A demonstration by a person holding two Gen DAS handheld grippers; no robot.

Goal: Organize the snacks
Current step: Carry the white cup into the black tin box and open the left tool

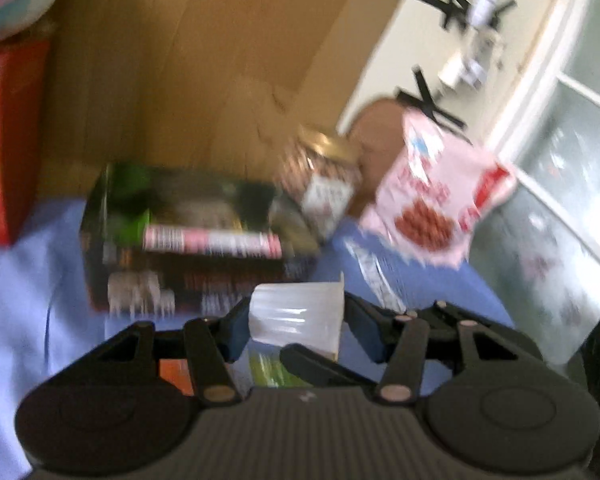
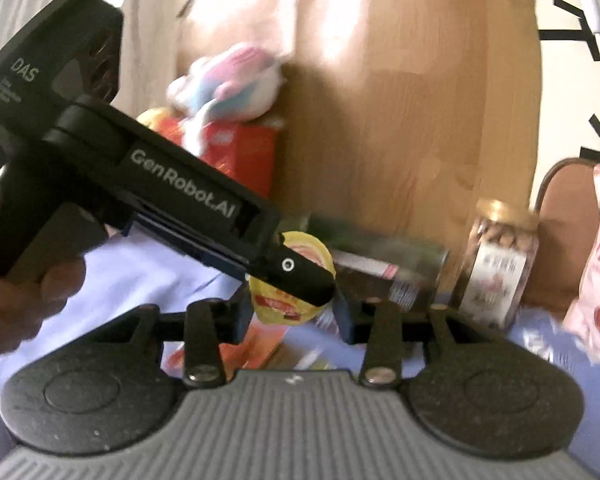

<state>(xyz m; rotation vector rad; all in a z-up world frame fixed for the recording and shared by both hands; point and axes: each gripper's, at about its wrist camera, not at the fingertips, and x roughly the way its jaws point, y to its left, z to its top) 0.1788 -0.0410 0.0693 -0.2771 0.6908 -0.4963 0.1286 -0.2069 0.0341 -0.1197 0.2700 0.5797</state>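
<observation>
A small jelly cup (image 1: 295, 312) of ribbed, cloudy plastic sits between the blue pads of the left gripper (image 1: 295, 322). The jaws are grasping it by its sides, clear of the pale blue sheet (image 1: 31, 280) below.

From the right wrist view, the same cup shows its glossy yellow foil lid (image 2: 275, 308) with a red print. The left gripper (image 2: 304, 280) slants down across it from the upper left. It is a long matte black body with white lettering, and a person's hand (image 2: 23, 284) is wrapped round its handle. The cup also lies between the blue pads of the right gripper (image 2: 291, 316), which points nearly level. Blur hides whether those jaws press on it or stand just off it.

Behind the cup, on the sheet:
- A dark rectangular carton (image 1: 187, 236) with green and pink printing lies flat.
- A clear, squarish jar of nuts (image 1: 324, 188) with a shiny gold lid stands upright just right of the carton.
- A crinkled pink bag (image 1: 432, 200), printed with red round snacks, leans further right.
- A red cardboard box (image 1: 7, 140) stands at the far left, with a soft pastel plush toy (image 2: 227, 84) on top.

A smooth wooden panel (image 1: 219, 60) rises behind everything. Flat orange and green packets (image 1: 175, 372) lie under the left jaws.
</observation>
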